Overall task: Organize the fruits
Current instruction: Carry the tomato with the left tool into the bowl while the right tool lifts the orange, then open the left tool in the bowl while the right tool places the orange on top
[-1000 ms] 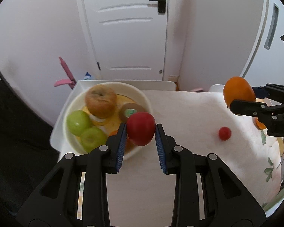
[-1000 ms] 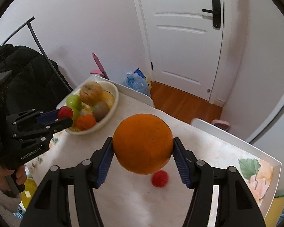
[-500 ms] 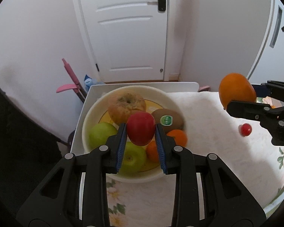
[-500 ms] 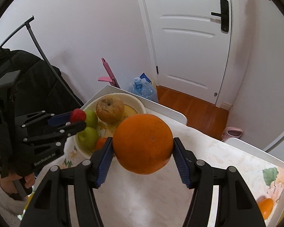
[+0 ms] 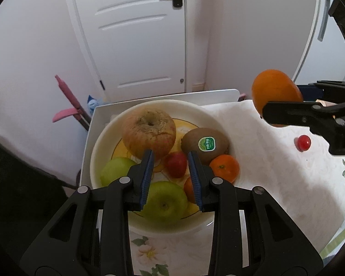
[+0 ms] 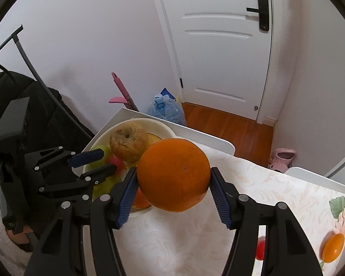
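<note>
Resting in the bowl (image 5: 96, 151), red fruit (image 5: 176, 164) between parted left gripper (image 5: 170, 158) jaws.

The right gripper (image 6: 173, 191) clamps a large orange (image 6: 173, 174) between its blue-padded jaws, above the desk (image 6: 172, 248). To the left, the left gripper (image 6: 103, 163) hangs over a bowl (image 6: 163, 126) with its jaws apart; a wrinkled apple (image 6: 128, 142) lies in the bowl.

Glossy bowl (image 5: 218, 124), wrinkled matt apple (image 5: 148, 132)
</note>
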Demonstrator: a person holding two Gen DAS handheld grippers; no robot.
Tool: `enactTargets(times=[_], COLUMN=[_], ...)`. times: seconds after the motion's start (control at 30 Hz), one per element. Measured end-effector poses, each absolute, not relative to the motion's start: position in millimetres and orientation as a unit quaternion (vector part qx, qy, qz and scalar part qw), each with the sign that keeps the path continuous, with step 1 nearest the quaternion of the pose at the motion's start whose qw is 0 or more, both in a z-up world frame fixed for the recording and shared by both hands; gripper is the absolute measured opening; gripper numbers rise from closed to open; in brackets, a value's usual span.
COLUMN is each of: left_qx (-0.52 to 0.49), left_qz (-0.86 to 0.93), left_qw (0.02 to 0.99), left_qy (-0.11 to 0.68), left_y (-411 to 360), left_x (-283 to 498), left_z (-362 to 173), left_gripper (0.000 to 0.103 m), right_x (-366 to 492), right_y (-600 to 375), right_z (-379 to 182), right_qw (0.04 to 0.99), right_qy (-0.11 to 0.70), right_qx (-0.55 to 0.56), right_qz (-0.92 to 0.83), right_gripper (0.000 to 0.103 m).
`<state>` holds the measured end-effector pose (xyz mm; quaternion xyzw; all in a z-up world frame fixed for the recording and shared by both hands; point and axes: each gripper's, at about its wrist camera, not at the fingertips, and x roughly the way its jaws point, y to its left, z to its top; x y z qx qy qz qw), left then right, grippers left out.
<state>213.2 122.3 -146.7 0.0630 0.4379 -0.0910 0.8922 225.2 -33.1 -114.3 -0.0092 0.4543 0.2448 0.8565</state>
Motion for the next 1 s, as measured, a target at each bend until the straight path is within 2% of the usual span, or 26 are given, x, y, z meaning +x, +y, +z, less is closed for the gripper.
enactTargets(times=[0.03,0.07,0.1,0.17,0.53,1.0], left_qx=[0.065,0.065,0.063,0.052,0.035,0.019], left_qz=[-0.090,-0.088,-0.085,-0.083,-0.048,-0.019], left_qw=[0.892,0.894,0.898,0.907,0.906,0.900], left_qy=[0.437,0.434,0.428,0.410,0.419,0.435], left_y=[123.0,125.2,127.2,133.4,158.2,182.2], left_x=[212.5,210.9,208.6,201.8,194.7,194.4], left_z=[-146.3,-145.1,-142.8,-134.7,-133.3,-152.0], left_gripper=[0.056,0.088,0.103,0.103,0.103,0.103], right_x=[226.3,227.4,228.3,230.3,249.3,292.1], right_y=[-32.3,-31.8,-31.5,-30.0,-12.1,24.0], right_z=[-114.6,-114.2,-113.7,-112.2,-117.9,-159.0], right_qw=[0.857,0.857,0.857,0.857,0.845,0.825], right_qy=[0.455,0.455,0.455,0.455,0.456,0.458], right_qx=[-0.008,-0.008,-0.008,-0.011,-0.037,-0.063], right_qz=[0.244,0.243,0.243,0.243,0.275,0.324], right_gripper=[0.057,0.057,0.057,0.057,0.057,0.057])
